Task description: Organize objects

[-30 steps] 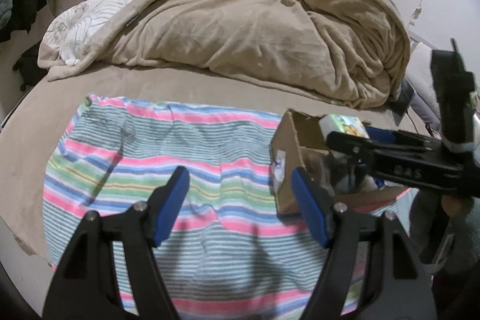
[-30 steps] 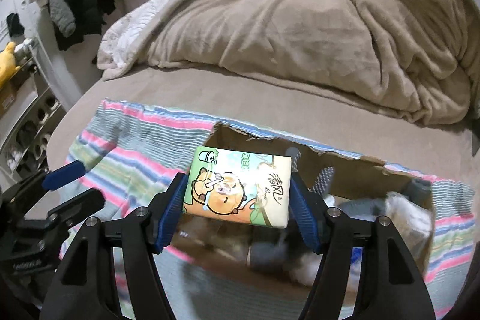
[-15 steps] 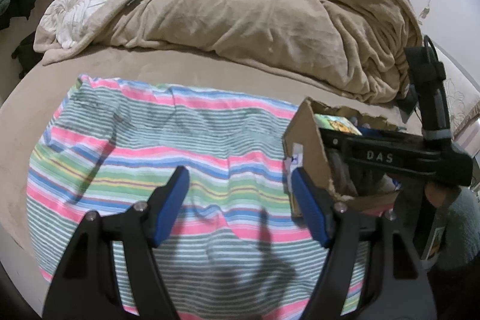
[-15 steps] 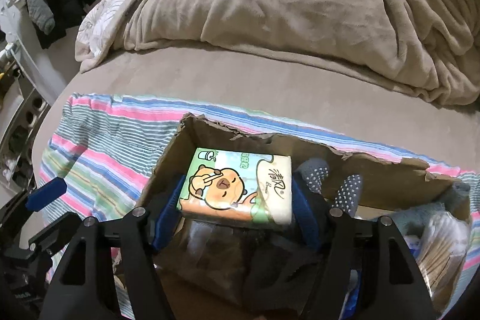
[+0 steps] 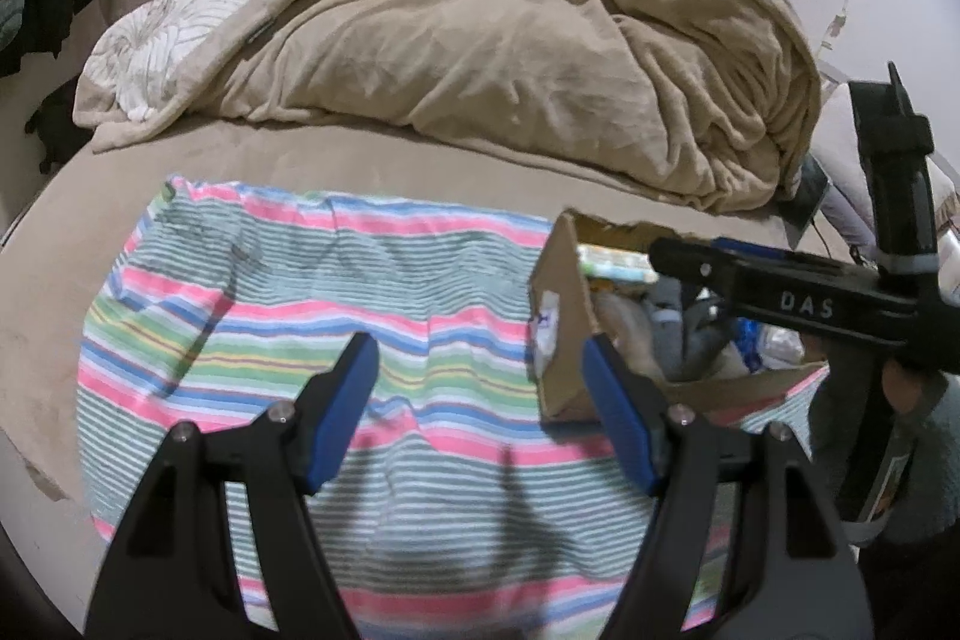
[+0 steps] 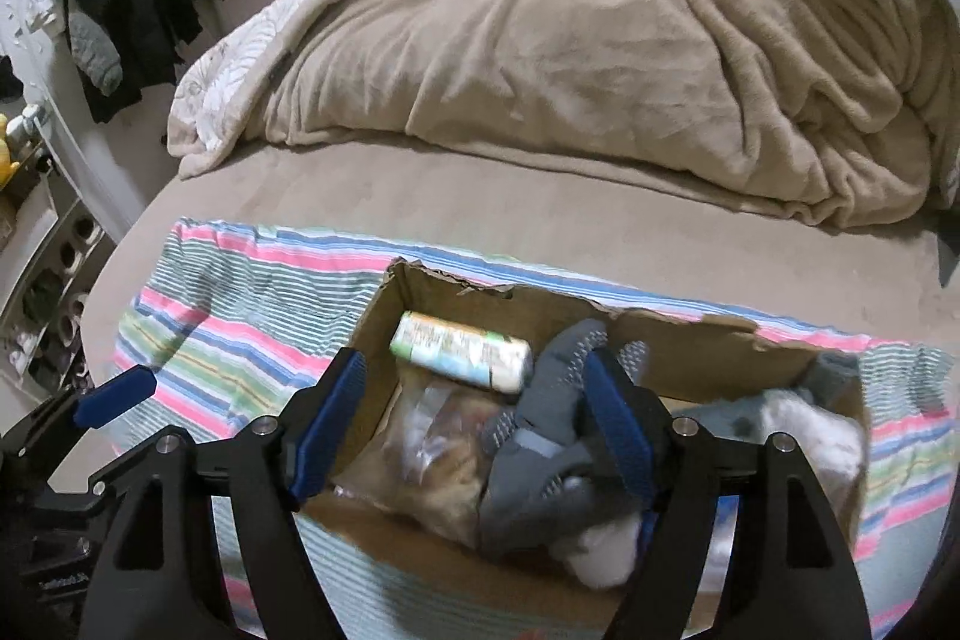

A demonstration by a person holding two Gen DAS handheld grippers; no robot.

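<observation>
Two hand-held grippers work over a tan bed point(image 6: 420, 196) heaped with a beige fleece blanket point(image 6: 570, 28). A pastel striped cloth point(image 5: 336, 292) lies flat on the mattress, and an open brown cardboard box with a torn rim point(image 6: 660, 325) stands on its right part.

Risks, by size of item. The box is light and sits on soft cloth over a mattress; a push from either tool could probably tilt or slide it, and the cloth could bunch beneath it. The green-and-white pack of tissues point(image 6: 462, 351) lies loose inside the box, against the far-left wall on top of a clear plastic bag point(image 6: 432, 436); it is tilted and may slip deeper or roll. The grey gloves with dotted palms point(image 6: 558, 400) lie just under the right gripper point(image 6: 474, 424), whose blue-padded fingers point(image 6: 327, 421) are spread and hold nothing; closing here could snag a glove by accident. The left gripper point(image 5: 480, 412), fingers likewise spread and empty, hovers over the cloth just left of the box, its right finger near the box wall.

Hard to read: the bag's contents, the white soft item point(image 6: 816, 430) at the box's right end, and the blurred pack print. The box floor is hidden.
</observation>
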